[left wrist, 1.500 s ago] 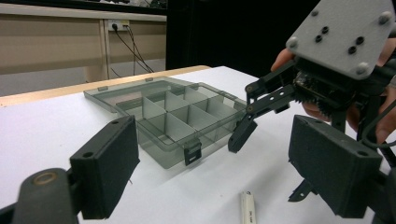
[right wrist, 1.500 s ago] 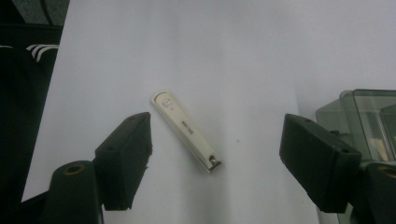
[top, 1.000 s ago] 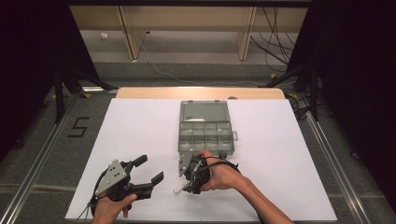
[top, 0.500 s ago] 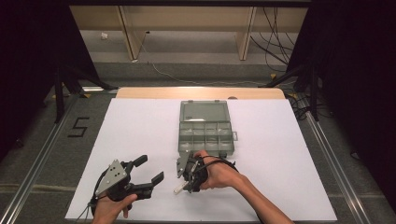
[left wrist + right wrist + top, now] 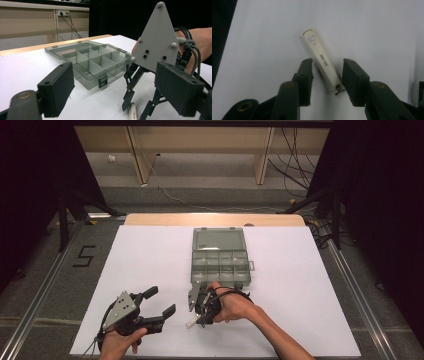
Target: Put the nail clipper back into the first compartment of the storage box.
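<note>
Nail clipper (image 5: 323, 64): flat on the white table (image 5: 150, 260), lying slantwise between the jaws of the right gripper (image 5: 327, 75), which have just been closing, pads not yet pressing. Pickup judged imminent. Left gripper (image 5: 159, 303): jaws wide, empty.

right tool (image 5: 327, 75) jaws closing, around nail clipper (image 5: 322, 60)

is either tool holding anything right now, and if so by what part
Nothing is gripped yet. The right tool has been closing around the nail clipper's pivot end, with gaps still showing at both pads. The left tool is open and empty.
</note>
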`<state>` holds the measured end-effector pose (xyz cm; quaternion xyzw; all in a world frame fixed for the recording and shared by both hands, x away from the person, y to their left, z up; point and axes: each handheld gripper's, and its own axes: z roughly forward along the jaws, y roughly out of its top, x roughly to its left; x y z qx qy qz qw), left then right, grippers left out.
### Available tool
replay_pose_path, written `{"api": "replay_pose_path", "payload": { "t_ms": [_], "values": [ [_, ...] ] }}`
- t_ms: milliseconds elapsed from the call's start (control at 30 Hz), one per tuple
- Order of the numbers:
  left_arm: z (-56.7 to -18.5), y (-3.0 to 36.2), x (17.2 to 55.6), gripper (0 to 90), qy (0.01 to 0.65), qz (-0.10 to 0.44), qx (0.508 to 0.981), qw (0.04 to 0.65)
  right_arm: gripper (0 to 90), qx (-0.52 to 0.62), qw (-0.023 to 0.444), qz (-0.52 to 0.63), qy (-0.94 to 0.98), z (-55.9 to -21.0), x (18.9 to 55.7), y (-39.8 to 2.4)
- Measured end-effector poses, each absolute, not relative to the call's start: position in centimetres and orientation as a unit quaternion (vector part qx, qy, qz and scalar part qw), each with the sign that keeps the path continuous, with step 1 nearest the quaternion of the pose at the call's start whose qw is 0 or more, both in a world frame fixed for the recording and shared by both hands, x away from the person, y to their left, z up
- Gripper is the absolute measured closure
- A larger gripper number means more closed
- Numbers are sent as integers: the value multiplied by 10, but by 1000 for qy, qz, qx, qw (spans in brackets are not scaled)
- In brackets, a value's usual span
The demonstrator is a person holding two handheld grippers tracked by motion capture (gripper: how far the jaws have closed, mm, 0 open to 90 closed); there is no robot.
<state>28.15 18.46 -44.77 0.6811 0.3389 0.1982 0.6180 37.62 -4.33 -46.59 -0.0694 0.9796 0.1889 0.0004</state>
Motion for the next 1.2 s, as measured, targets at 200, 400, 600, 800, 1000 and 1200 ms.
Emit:
{"api": "replay_pose_path", "payload": {
  "t_ms": [200, 400, 600, 800, 1000, 1200],
  "values": [
    [-448, 185, 281, 158, 339, 198, 681, 618, 664, -64, -11, 187, 980, -466, 377, -43],
    [-448, 185, 281, 158, 341, 199, 680, 618, 748, -61, -11, 188, 980, -466, 378, -45],
    [-448, 185, 281, 158, 340, 198, 679, 619, 772, -62, -8, 186, 981, -466, 376, -45],
    [-447, 185, 281, 158, 340, 199, 680, 619, 774, -42, -9, 184, 982, -464, 377, -46],
    [-447, 185, 282, 158, 340, 199, 679, 619, 775, -13, 3, 194, 981, -455, 382, -51],
    [-447, 186, 281, 158, 339, 201, 679, 619, 775, 18, 25, 214, 976, -439, 386, -57]
  ]
}}
